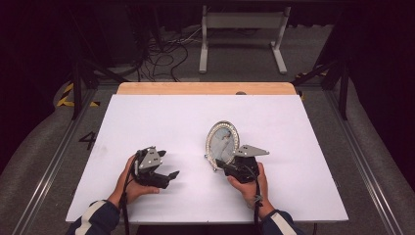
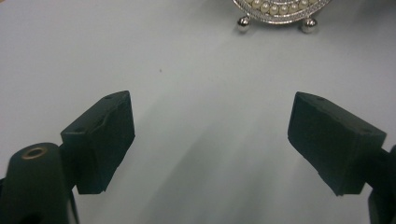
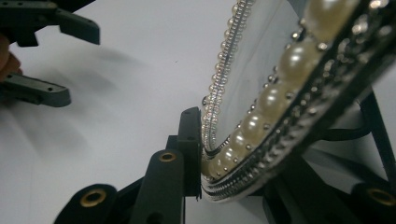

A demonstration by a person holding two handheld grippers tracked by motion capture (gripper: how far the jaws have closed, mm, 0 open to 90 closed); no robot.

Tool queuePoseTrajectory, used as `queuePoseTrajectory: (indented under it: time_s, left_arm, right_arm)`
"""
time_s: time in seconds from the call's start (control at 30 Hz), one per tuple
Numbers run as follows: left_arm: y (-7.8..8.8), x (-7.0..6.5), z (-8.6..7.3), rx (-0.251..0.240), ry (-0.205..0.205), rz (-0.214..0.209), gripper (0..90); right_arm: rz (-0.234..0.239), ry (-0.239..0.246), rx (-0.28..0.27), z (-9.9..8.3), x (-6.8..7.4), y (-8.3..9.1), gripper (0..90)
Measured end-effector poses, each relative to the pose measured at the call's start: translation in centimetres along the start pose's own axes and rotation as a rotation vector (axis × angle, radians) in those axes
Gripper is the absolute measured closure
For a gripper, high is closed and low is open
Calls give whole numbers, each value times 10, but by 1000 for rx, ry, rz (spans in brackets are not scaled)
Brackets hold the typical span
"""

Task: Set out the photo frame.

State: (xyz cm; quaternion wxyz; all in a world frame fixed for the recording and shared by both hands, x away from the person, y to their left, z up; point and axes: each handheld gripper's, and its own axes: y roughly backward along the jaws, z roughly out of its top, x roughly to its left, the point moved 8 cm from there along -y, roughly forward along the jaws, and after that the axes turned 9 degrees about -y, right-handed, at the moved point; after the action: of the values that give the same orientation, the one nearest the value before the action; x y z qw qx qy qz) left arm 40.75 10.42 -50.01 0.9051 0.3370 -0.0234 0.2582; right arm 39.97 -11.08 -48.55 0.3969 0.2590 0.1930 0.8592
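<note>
Frame (image 1: pixel 222 143) stands upright on bench (image 1: pixel 147 117), long axis vertical, oval face toward person.

Right tool (image 1: pixel 230 165) at frame's lower right rim, clamped on pearl edge (image 3: pixel 243 135); one pad (image 3: pixel 189 149) flat against front.

Left tool (image 1: pixel 164 177) well left of frame, jaws wide apart, nothing between, pointing at frame's ball feet (image 2: pixel 243 23).

Right hand nearer; judged: it carries frame.

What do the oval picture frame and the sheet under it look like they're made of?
Oval picture frame: likely silver-toned metal, shiny, with beaded edging and ball feet; a ring of glossy cream beads, probably faux pearl; a clear, reflective pane, glass or plastic. White sheet: matte, smooth, no glare; could be foam board or coated panel. It lies on a wooden tabletop, pale with visible grain.
</note>
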Motion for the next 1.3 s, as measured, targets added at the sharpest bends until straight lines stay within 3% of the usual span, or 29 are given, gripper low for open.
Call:
queuePoseTrajectory:
  time_s: [0.07, 0.57, 0.67, 0.87, 1.1, 1.3]
  left_arm:
    - [-10, 1, 9, -6, 3, -37, 148]
    - [-51, 4, 49, -67, 14, -128, 146]
    - [-58, 2, 52, -68, 27, -155, 144]
    - [-67, 1, 61, -74, 22, -163, 144]
    - [-74, 4, 66, -99, 20, -167, 166]
    - [-78, 7, 77, -133, 30, -185, 221]
  right_arm:
    - [6, 6, 5, 0, 0, 1, 755]
    - [100, 46, 81, -6, -2, 10, 775]
    - [93, 61, 80, -6, -2, 11, 752]
    - [72, 77, 70, -8, 0, 15, 662]
    - [36, 99, 18, -7, 2, 28, 686]
    - [0, 75, -56, -3, 1, 43, 731]
